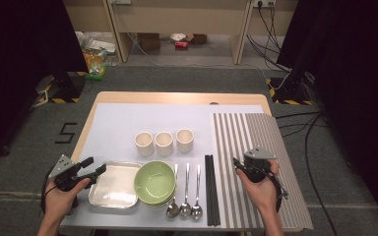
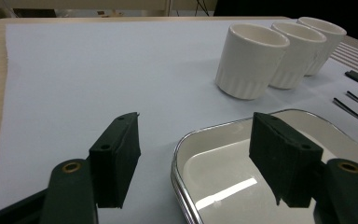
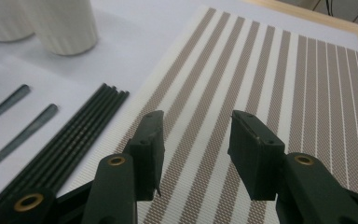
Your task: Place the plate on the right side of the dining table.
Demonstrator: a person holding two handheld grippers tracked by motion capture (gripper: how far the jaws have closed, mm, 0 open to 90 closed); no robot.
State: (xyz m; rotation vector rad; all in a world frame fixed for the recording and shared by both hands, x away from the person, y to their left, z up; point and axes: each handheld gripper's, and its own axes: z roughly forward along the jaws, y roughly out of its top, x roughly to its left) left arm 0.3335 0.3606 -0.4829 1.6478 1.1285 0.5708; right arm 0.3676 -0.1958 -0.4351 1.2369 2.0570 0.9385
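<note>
Approach step: left tongs released, straddling the steel tray rim; right tongs released over striped placemat. Next: clench on rim.

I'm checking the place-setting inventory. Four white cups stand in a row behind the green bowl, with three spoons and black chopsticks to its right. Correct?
Not quite: three white cups stand in the row, not four, as the high view shows. The rest holds: they are behind the green bowl, with three spoons and black chopsticks to its right.
</note>
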